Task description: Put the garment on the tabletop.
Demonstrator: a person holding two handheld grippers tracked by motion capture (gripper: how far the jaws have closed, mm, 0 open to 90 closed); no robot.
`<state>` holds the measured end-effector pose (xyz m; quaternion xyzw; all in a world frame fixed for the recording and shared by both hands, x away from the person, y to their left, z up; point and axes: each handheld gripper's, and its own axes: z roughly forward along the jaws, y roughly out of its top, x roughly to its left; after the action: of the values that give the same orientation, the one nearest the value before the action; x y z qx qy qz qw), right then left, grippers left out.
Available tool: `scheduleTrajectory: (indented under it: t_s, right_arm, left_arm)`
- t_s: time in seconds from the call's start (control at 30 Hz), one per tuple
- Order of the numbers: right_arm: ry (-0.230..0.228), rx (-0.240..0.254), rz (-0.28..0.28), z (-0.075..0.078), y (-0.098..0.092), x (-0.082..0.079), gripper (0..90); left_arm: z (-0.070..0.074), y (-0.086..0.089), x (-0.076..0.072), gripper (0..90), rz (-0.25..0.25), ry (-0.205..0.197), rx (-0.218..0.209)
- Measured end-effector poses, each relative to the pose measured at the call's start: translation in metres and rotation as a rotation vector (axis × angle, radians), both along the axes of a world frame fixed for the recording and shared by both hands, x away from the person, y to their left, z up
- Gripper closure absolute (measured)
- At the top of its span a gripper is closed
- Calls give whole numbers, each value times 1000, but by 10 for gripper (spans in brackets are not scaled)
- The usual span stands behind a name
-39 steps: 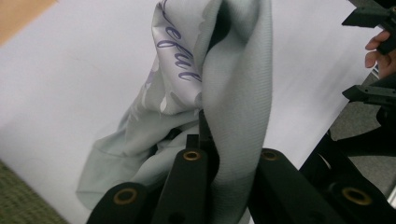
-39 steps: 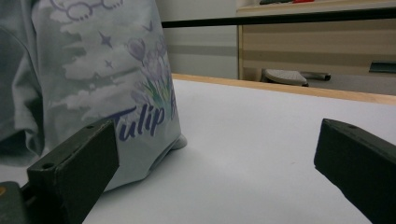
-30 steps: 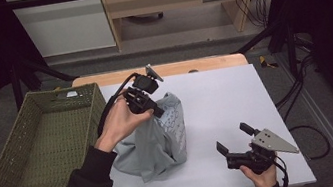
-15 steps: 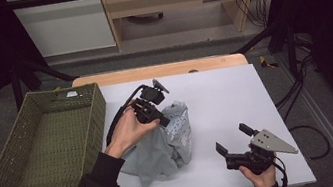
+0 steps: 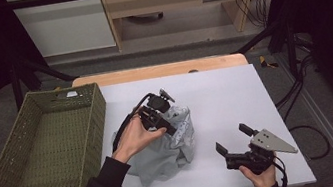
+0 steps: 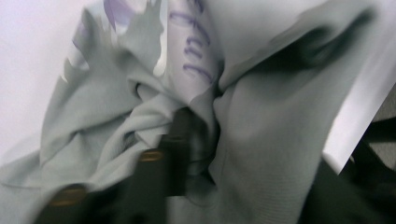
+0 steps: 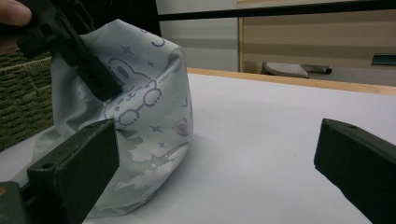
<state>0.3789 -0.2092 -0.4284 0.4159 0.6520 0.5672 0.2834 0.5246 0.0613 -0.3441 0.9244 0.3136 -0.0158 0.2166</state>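
A pale grey garment [image 5: 164,154] with a purple cartoon print lies bunched in a heap left of the middle of the white table [image 5: 225,94]. My left gripper [image 5: 171,123] sits on top of the heap, pointing down into it. Its jaws have just been opening; they stand apart, with folds of the cloth [image 6: 261,140] draped between and over its fingers [image 6: 175,154]. The right gripper view shows the garment [image 7: 149,107] standing as a mound. My right gripper [image 5: 233,137] rests near the table's front right, open and holding nothing, its jaws pointing toward the heap.
A green woven basket [image 5: 100,104] stands along the table's left side, close to the garment. A wooden strip [image 5: 161,70] runs along the table's far edge. Black frame bars and cables surround the table.
The left gripper has sunk with the garment, which has collapsed from a raised drape into a lower heap. Its jaws have parted. The right gripper has stayed put.
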Motion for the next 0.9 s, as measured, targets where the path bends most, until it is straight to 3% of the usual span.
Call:
scheduleTrajectory:
  t_s: [0.1, 0.23, 0.43, 0.5, 0.53, 0.57, 0.6, 0.63, 0.67, 0.7, 0.9]
  right_arm:
    - [3, 11, 1, 0, 0, 0, 3]
    - [-2, 6, 1, 0, -1, 0, 3]
    - [7, 22, 4, 2, -1, -1, 3]
    - [8, 21, 1, 2, -1, -1, 3]
    - [0, 10, 0, 1, -2, 0, 3]
    - [0, 11, 3, 1, -2, 0, 3]
    - [-2, 9, 0, 1, -2, 0, 3]
    - [0, 9, 0, 1, -2, 0, 3]
    - [0, 10, 1, 1, -2, 0, 3]
    - [2, 13, 2, 1, -2, 0, 3]
    - [1, 18, -1, 3, -4, 0, 3]
  left_arm:
    - [4, 2, -1, 398, 3, -10, -21]
    - [16, 10, -5, 251, 22, -73, -106]
    - [29, 24, -15, 121, 33, -158, -162]
    - [33, 30, -19, 100, 43, -207, -196]
    - [33, 30, -19, 102, 43, -207, -196]
    - [37, 36, -24, 99, 60, -229, -254]
    - [37, 36, -24, 97, 60, -229, -254]
    - [38, 40, -28, 93, 76, -245, -299]
    - [38, 40, -28, 88, 76, -245, -299]
    - [36, 45, -33, 81, 78, -275, -327]
    - [27, 62, -47, 70, 104, -370, -414]
